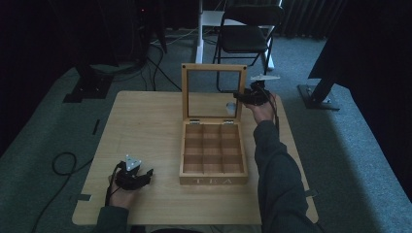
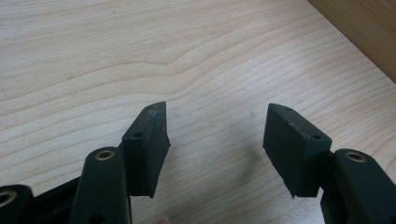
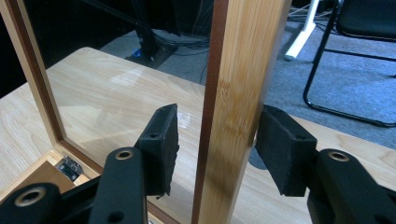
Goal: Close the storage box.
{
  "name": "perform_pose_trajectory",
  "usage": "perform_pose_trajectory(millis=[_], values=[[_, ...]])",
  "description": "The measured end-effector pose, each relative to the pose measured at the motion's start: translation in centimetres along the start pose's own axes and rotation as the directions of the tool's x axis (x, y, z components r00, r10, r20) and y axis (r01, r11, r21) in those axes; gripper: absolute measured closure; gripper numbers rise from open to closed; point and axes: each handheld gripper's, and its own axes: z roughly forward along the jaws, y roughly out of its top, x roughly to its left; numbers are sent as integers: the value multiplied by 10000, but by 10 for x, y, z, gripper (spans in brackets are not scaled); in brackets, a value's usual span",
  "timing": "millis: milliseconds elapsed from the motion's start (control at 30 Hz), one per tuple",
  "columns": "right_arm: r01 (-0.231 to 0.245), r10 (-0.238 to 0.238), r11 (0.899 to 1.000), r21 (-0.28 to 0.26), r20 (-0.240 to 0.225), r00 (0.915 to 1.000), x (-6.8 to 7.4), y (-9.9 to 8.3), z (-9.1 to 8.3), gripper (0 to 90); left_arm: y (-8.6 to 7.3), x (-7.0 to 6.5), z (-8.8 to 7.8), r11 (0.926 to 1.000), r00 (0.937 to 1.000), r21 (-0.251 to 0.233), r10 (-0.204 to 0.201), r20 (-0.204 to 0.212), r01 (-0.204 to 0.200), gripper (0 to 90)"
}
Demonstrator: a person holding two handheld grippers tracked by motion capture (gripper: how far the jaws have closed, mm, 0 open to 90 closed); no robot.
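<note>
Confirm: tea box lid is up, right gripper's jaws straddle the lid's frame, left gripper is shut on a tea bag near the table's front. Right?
Not quite. The left gripper holds nothing: the left gripper view shows its jaws apart over bare table. The rest stands: the lid is up and the right gripper straddles its frame.

wooden tea box, glass lid upright, mid-table

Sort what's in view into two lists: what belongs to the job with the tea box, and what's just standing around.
In the job:
tea box, compartments empty
its windowed lid, standing open
right gripper, jaws straddling the lid's side rail, not clamped
table

Standing around:
left gripper, open over bare table
folding chair
floor cable
</note>
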Motion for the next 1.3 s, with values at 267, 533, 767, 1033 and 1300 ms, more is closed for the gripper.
perform_pose_trajectory(millis=[267, 533, 767, 1033, 1300], values=[[138, -135, 9996, 232, -116, 9998, 2, 8, 2, 497, -1, 1, 0, 10000, 10000, -5, -23, -8, 23, 407], [698, -700, 9975, 124, 195, 9974, 12, 2, -10, 523, -1, 0, 1, 10000, 10000, 5, -19, 27, 19, 407], [1034, -1023, 9941, -313, 365, 9941, 26, -10, -30, 537, 0, -2, 3, 9999, 10000, 95, 59, 7, -59, 407], [1675, -1655, 9853, -323, 587, 9845, 41, -20, -46, 530, 0, -4, 3, 9999, 9999, 64, 130, 19, -130, 407], [1792, -1741, 9821, -583, 841, 9811, 57, -34, -66, 516, 0, -6, 4, 9997, 9998, 117, 213, 57, -214, 407]])
